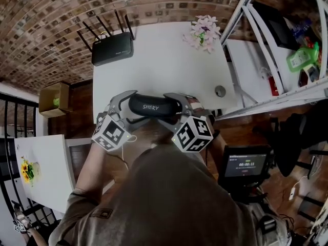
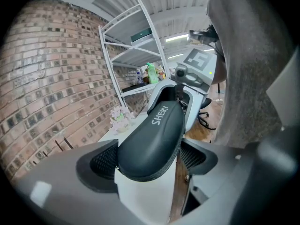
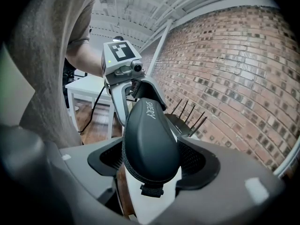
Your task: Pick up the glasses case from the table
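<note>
The black glasses case (image 1: 154, 106), printed SHERY, lies crosswise over the near edge of the white table (image 1: 154, 55). Each gripper holds one end of it. My left gripper (image 1: 124, 105) is shut on the case's left end, and the ribbed pads (image 2: 102, 161) press both sides of the case (image 2: 152, 142). My right gripper (image 1: 179, 106) is shut on the right end, with the case (image 3: 150, 142) filling the gap between its pads (image 3: 191, 159). I cannot tell whether the case still touches the tabletop.
A black router (image 1: 111, 47) with antennas stands at the table's far left and a pink flower bunch (image 1: 204, 32) at the far right. A white metal shelf rack (image 1: 271, 60) stands to the right. A cardboard box (image 1: 54, 99) and a small white table (image 1: 38, 168) stand at left.
</note>
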